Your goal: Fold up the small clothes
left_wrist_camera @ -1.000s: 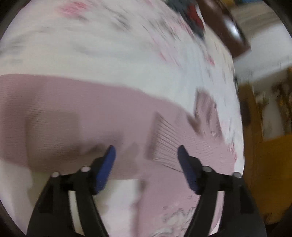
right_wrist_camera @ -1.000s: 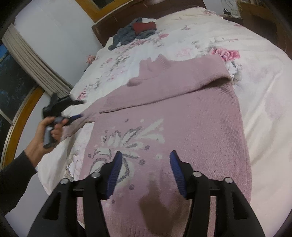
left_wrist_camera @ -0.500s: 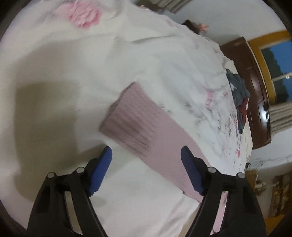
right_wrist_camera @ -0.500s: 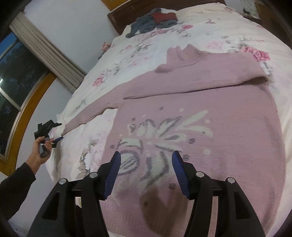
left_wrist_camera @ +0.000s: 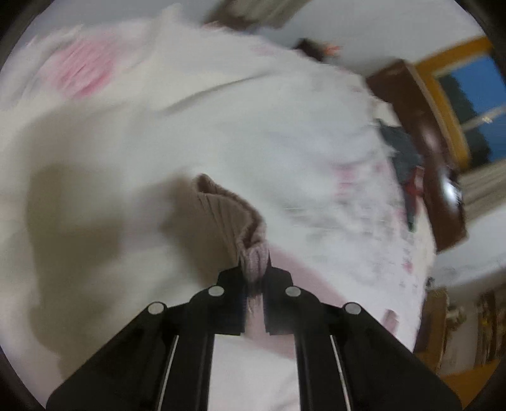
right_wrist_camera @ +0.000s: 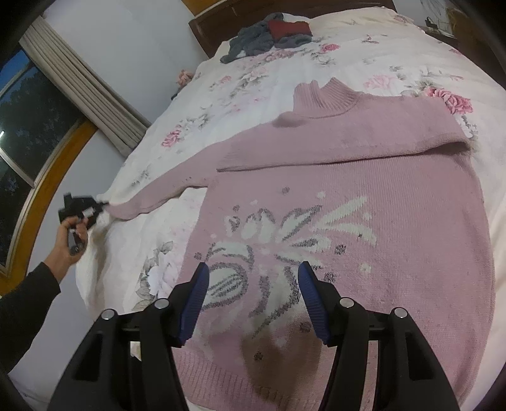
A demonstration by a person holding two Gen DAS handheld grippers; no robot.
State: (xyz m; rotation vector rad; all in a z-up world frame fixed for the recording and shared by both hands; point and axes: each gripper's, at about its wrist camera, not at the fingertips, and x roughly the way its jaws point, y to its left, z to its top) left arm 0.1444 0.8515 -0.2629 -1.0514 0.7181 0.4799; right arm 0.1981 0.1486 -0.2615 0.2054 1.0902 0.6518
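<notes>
A pink knitted sweater [right_wrist_camera: 373,189] with a white and grey flower pattern lies flat on the bed, collar pointing away. Its right sleeve is folded across the chest; its left sleeve [right_wrist_camera: 164,193] stretches out to the bed's left edge. My left gripper [left_wrist_camera: 254,275] is shut on that sleeve's ribbed cuff [left_wrist_camera: 227,208], which bunches up between the black fingers. In the right wrist view the left gripper [right_wrist_camera: 102,207] sits at the sleeve's tip, held by a hand [right_wrist_camera: 68,240]. My right gripper [right_wrist_camera: 253,284] hovers open over the sweater's lower front, nothing between its blue pads.
The bed carries a white floral cover [right_wrist_camera: 253,79]. A heap of grey and red clothes [right_wrist_camera: 268,34] lies near the dark wooden headboard [right_wrist_camera: 221,15]. A window with curtains [right_wrist_camera: 79,82] flanks the bed's left side. A dark sleeve [right_wrist_camera: 25,300] shows at the lower left.
My left gripper went from open beside the sleeve cuff to shut on it. The right gripper rose and tipped slightly, staying open above the sweater.
</notes>
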